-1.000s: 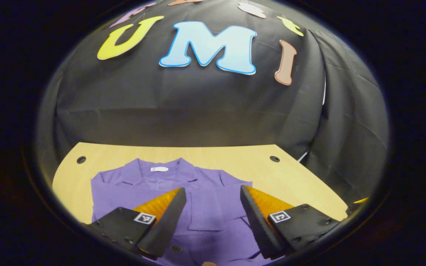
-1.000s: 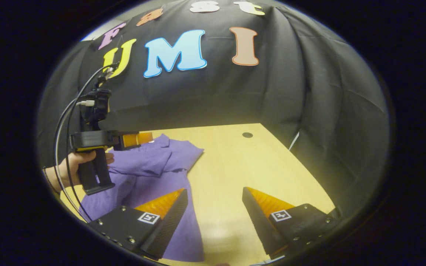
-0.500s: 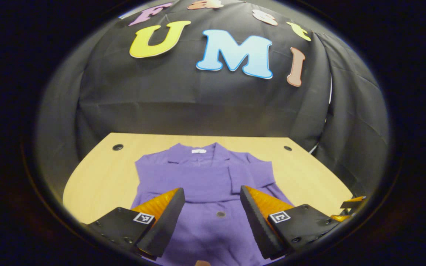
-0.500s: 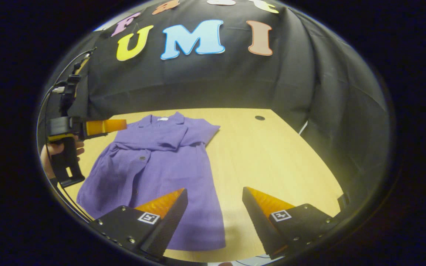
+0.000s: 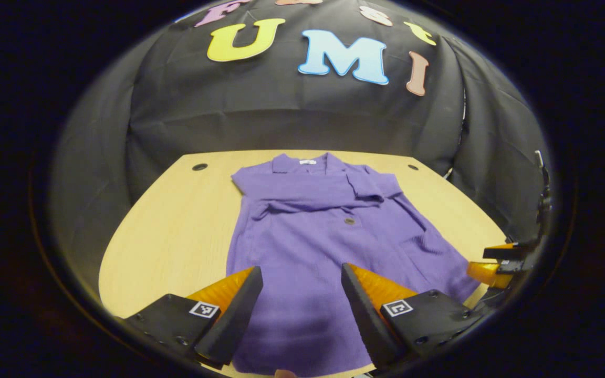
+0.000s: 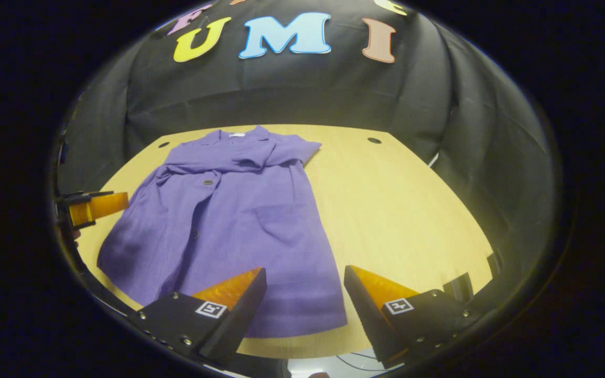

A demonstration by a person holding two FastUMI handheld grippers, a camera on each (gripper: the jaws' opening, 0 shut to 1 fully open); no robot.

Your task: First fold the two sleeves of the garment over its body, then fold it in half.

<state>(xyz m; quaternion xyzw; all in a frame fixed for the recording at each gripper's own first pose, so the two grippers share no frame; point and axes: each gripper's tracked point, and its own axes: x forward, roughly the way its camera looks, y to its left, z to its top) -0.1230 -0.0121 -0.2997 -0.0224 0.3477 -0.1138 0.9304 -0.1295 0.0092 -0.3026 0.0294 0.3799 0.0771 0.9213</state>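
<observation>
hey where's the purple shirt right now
The purple shirt lies flat on the wooden table, collar toward the black back wall, left of centre in the right gripper view, sleeves folded across its chest.

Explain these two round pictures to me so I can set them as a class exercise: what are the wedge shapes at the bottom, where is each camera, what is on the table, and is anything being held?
Each picture comes from a camera riding on a hand-held two-finger gripper, looking forward along its fingers. The wedges at the bottom are those fingers. In the left gripper view you see the left gripper; in the right gripper view, the right gripper. Both stand open with nothing between the fingers, so nothing is held.

On the wooden table lies a purple garment, collar toward the black cloth wall, hem toward the cameras. Its two sleeves already lie folded across the chest; the fold in half is not yet done. Each view also catches the other gripper at its edge.
</observation>
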